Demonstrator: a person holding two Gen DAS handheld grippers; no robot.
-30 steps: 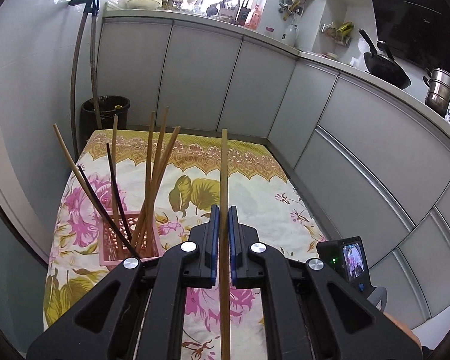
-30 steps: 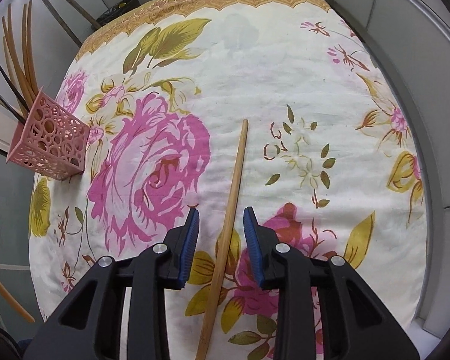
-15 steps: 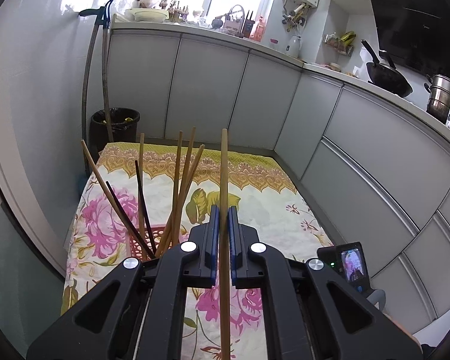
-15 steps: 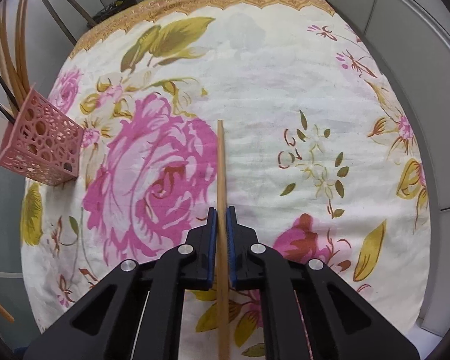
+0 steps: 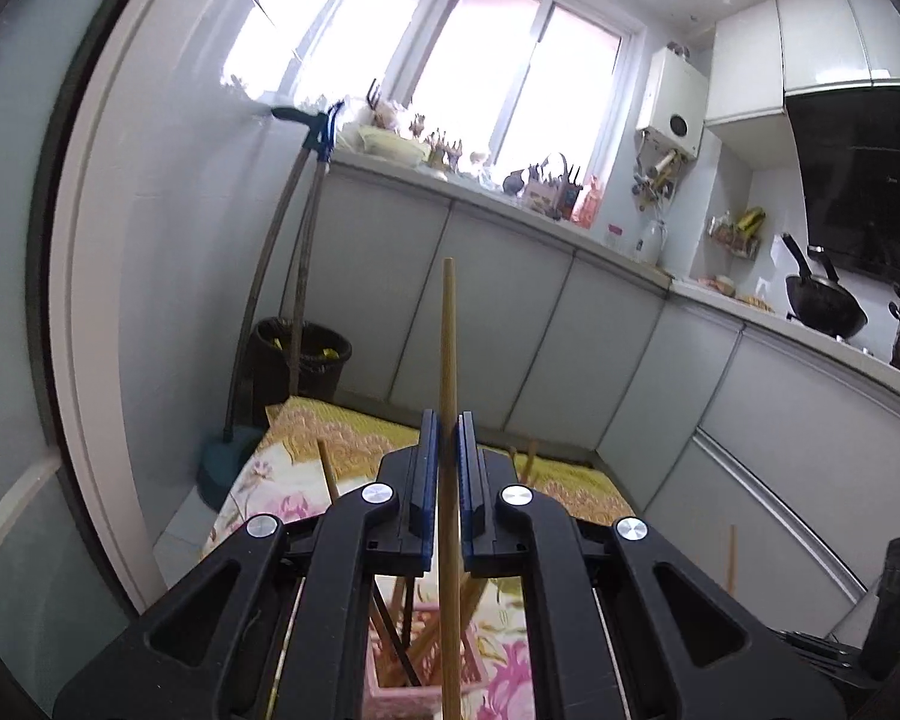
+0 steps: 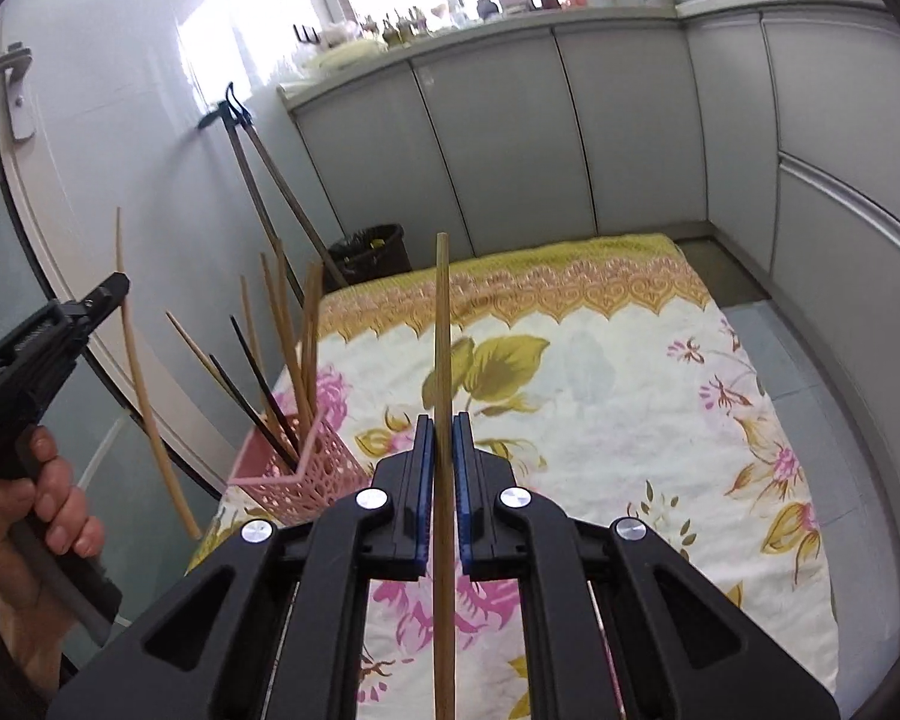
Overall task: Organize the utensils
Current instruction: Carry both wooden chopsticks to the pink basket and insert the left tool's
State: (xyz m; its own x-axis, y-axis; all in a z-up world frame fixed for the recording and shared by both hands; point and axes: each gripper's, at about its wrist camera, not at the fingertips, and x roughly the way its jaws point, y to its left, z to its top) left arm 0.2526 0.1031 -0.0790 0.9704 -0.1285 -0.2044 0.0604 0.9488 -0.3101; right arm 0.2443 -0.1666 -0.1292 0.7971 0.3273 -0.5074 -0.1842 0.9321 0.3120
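Observation:
My left gripper is shut on a wooden chopstick that stands nearly upright over the pink lattice holder, which holds several wooden and black chopsticks. My right gripper is shut on another wooden chopstick, lifted off the floral cloth and pointing up and away. In the right wrist view the pink holder stands at the cloth's left edge, and the left gripper body with its chopstick hangs just left of it.
Grey kitchen cabinets ring the low cloth-covered table. A black bin and long-handled tools stand against the wall behind the table. A wok and pot sit on the counter at right.
My right gripper closed on the chopstick lying on the cloth and lifted it, tilting upward. My left gripper tilted up and moved over the pink holder with its chopstick.

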